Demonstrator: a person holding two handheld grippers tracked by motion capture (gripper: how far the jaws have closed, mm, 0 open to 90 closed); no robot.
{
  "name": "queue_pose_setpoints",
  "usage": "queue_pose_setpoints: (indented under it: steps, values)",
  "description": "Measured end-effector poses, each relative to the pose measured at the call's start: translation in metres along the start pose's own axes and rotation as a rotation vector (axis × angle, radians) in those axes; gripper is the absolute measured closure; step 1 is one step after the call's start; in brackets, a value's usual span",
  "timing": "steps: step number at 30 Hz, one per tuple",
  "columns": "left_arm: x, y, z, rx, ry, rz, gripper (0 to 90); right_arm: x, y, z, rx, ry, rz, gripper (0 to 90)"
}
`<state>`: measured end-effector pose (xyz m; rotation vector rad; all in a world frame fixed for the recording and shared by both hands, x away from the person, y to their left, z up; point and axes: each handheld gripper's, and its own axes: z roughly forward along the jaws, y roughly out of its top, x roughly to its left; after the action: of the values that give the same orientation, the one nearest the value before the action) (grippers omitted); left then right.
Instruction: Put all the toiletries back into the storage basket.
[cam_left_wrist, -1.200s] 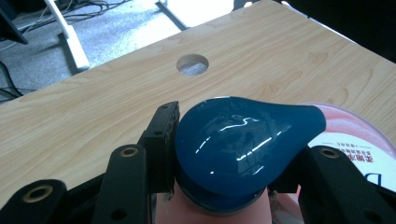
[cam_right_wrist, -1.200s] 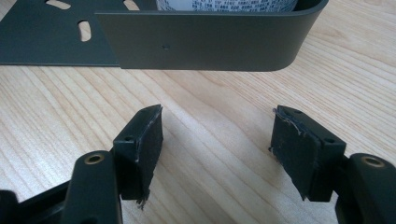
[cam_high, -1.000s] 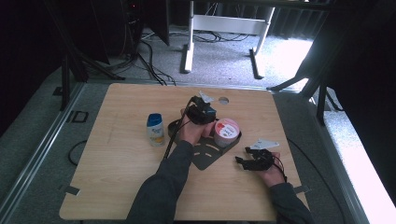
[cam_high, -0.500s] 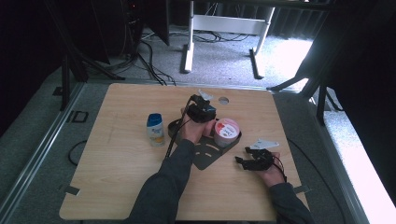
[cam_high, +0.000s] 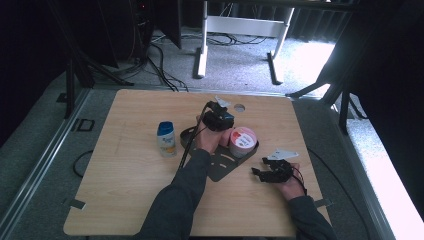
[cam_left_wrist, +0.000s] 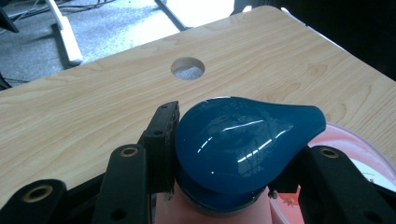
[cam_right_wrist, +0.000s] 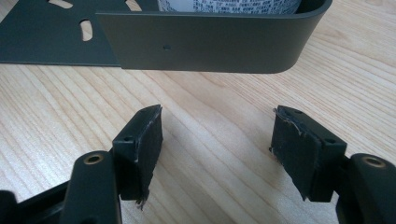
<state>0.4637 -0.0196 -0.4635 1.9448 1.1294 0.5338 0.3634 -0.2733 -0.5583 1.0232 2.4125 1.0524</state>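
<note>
My left gripper (cam_left_wrist: 233, 186) is clamped on the blue cap (cam_left_wrist: 243, 140) of a pink bottle, just left of the tub (cam_high: 243, 141) on the dark tray (cam_high: 220, 167). My right gripper (cam_right_wrist: 219, 154) hangs released near the tray's right edge. The grab looks done; opening or moving the bottle remains.
</note>
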Motion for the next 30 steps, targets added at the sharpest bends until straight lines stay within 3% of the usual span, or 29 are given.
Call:
queue_pose_setpoints:
  steps: [20, 30]
  values:
    - [0.000, 0.001, 0.001, 0.013, 0.000, 0.005, 52.1, 0.001, 0.000, 0.000, 0.001, 0.001, -0.003, 33.2]
    - [-0.001, -0.002, -0.009, 0.020, -0.021, 0.022, 42.7, 0.001, 0.000, 0.000, 0.000, 0.001, -0.004, 33.2]
